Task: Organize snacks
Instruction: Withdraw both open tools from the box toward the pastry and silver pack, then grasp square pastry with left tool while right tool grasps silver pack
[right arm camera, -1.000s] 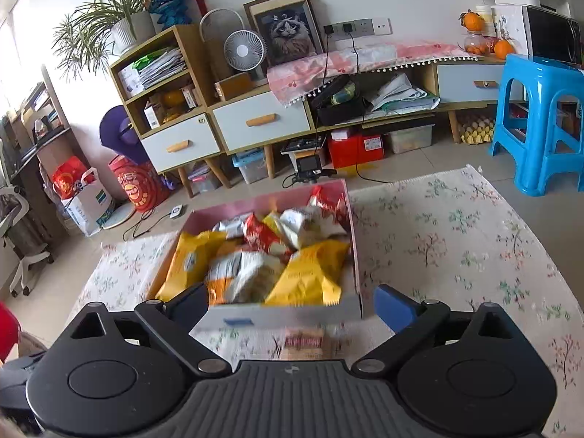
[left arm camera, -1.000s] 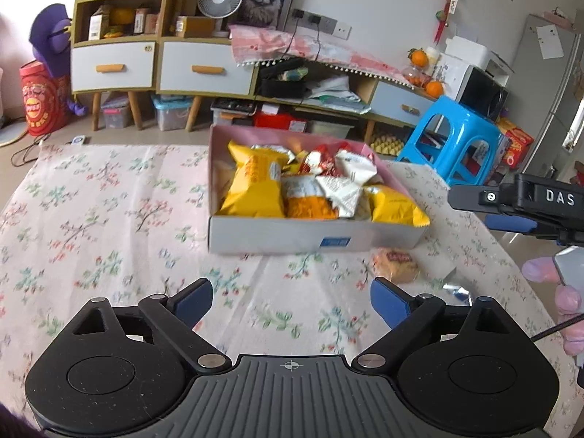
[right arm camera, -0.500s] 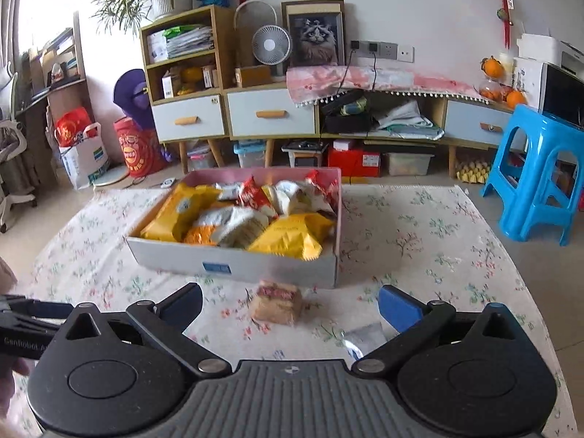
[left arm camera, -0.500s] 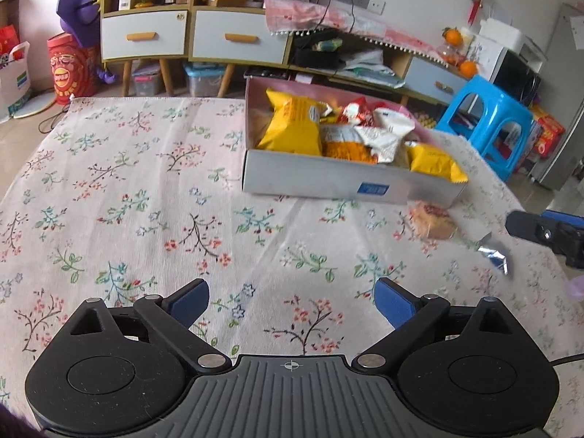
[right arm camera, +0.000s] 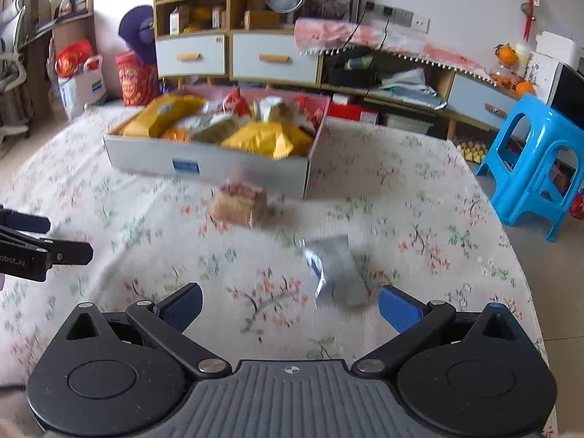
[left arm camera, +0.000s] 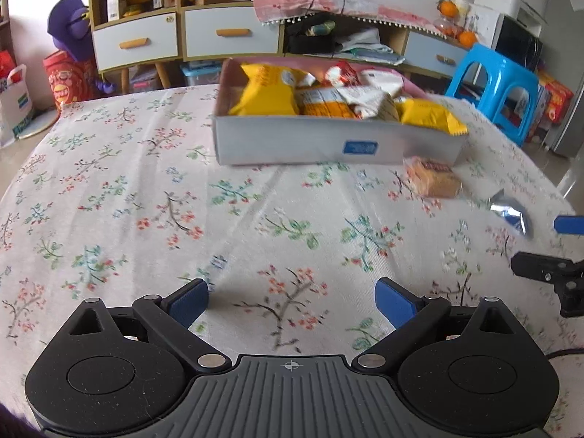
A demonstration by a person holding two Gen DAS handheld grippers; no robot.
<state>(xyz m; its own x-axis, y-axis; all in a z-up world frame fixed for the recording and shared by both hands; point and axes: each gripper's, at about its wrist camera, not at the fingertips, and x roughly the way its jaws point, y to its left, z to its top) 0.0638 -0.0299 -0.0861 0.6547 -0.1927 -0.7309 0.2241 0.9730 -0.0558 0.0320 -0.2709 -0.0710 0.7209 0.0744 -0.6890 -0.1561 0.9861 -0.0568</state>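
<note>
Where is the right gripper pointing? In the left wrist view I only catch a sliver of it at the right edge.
Observer: The right wrist view shows the right gripper open, fingers wide apart, holding nothing.
Operator: What lies in front of it?
Observer: The silver packet lies on the tablecloth with its near end between the fingers, closer to the right one and touching neither.
Operator: And the biscuit pack?
Observer: From that view the biscuit pack lies beyond the packet, left of the right gripper's midline.
</note>
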